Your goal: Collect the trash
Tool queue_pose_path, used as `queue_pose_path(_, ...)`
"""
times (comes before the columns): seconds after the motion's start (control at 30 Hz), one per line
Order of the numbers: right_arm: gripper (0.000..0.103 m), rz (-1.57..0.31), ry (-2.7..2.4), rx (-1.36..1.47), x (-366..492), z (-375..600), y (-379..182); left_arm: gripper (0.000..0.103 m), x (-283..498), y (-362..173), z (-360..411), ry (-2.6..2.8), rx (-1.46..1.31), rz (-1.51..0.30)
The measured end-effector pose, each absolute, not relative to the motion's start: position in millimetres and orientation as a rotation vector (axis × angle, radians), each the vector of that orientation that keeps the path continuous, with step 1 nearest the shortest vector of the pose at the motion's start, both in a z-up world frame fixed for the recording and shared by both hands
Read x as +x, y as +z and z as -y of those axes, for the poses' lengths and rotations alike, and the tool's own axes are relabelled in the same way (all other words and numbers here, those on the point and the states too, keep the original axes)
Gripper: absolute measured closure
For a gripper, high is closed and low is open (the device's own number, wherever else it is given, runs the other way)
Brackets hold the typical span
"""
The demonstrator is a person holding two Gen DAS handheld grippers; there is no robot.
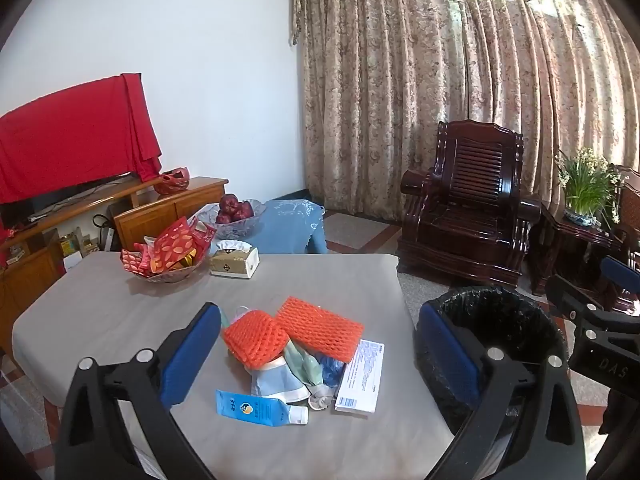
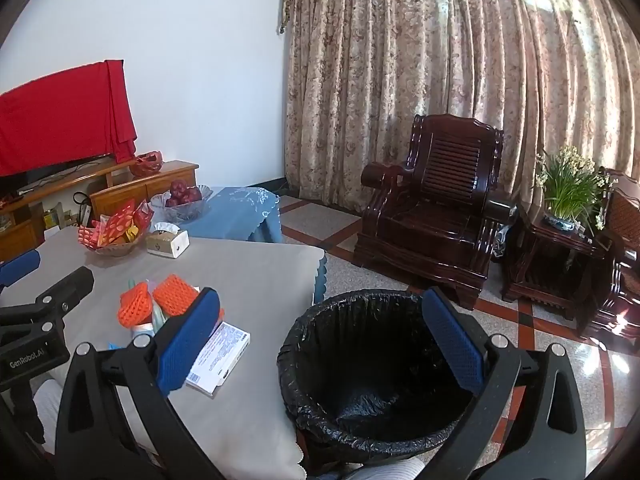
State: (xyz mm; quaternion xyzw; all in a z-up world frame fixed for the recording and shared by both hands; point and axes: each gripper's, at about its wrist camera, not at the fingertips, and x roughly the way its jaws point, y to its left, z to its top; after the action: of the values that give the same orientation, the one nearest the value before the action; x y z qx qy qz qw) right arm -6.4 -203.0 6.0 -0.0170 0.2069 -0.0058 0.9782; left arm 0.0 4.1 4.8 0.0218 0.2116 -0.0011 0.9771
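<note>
Trash pile (image 1: 304,360) sits mid-surface (image 1: 120,320), just left of the black-lined bin (image 2: 360,368): 2 orange foam nets (image 1: 320,328), blue tube (image 1: 260,406), flat white box (image 1: 360,376), crumpled wrappers. All looks light & soft; nets should squash, so pinch across an edge, box by its long sides. Left claw (image 1: 320,356) & right claw (image 2: 320,340) both wide, holding nothing

L gripper (image 1: 320,354) wide open over trash pile (image 1: 298,344) on table (image 1: 100,312); bin (image 1: 500,320) at right.
</note>
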Motion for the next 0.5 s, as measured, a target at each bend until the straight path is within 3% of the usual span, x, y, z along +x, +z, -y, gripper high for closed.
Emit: queue_pose_path(0.5,0.005,-0.426,-0.009,-0.034,-3.8,201.8,4.7,0.006,-1.6,6.3,-4.4,-0.003,0.044,-0.428)
